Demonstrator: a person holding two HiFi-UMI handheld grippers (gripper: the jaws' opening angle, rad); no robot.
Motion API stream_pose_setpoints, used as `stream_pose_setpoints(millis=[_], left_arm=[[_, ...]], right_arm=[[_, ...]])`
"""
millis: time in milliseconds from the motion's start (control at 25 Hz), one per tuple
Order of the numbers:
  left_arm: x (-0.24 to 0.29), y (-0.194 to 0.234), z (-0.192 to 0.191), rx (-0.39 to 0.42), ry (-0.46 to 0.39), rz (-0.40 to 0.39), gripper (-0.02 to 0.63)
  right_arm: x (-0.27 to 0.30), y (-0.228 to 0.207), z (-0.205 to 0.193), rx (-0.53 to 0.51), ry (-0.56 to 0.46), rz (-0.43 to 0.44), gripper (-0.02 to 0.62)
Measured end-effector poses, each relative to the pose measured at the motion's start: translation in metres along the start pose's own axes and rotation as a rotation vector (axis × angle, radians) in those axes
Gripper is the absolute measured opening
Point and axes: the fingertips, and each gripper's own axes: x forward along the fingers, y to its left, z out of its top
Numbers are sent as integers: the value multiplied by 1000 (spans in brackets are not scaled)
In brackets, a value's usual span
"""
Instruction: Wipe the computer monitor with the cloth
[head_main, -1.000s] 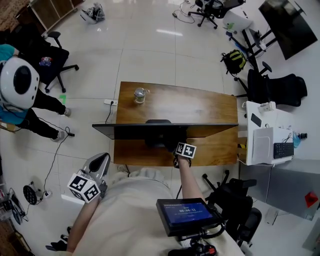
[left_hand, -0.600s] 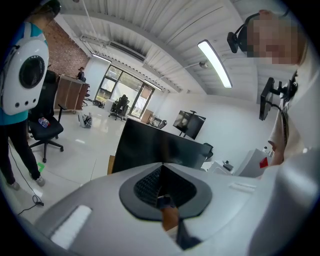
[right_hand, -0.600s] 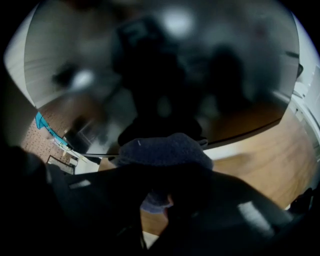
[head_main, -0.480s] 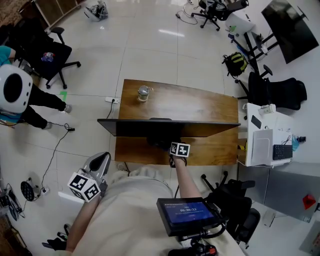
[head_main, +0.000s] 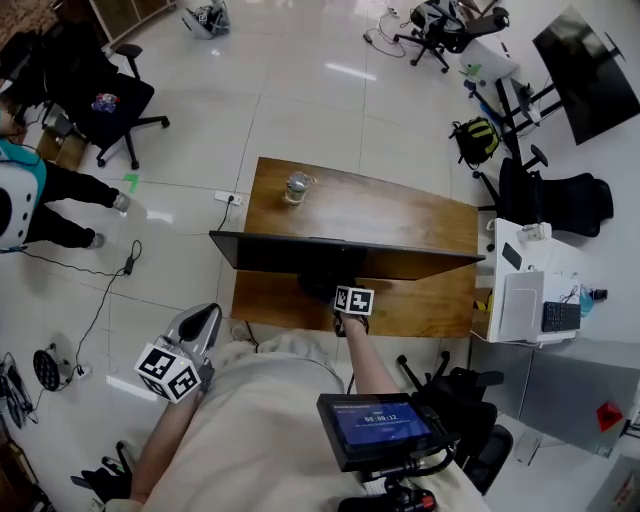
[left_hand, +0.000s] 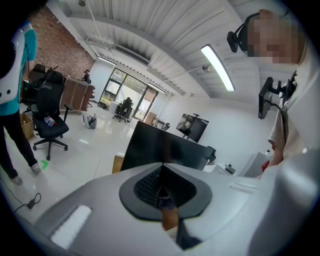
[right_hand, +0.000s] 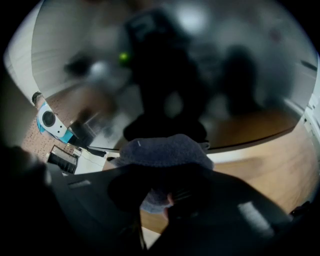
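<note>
The black monitor (head_main: 345, 257) stands on a wooden desk (head_main: 420, 215), and from the head view I see its top edge. My right gripper (head_main: 350, 300) is at the screen's near face, about mid-width, shut on a grey-blue cloth (right_hand: 165, 152). In the right gripper view the cloth bunches out past the jaws close against the dark, reflective screen (right_hand: 165, 75). My left gripper (head_main: 198, 325) hangs low at my left side, off the desk, shut with nothing in it. The left gripper view looks past the meeting jaws toward the monitor (left_hand: 165, 150).
A glass jar (head_main: 296, 187) stands on the desk's far side behind the monitor. A white side table (head_main: 530, 290) with small devices is to the right, a black chair (head_main: 465, 400) at my right. Office chairs and a person (head_main: 30, 195) are on the floor at left.
My right gripper has slid left along the screen with the cloth. The left gripper has stayed put. The person at far left has moved further toward the frame's edge.
</note>
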Motion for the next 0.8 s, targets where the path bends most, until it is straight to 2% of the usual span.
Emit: stream_pose_setpoints(millis=[800], left_arm=[[-16,22,3,-32,-33,9,-17]], right_arm=[[23,63,-4,-208,72,14,83]])
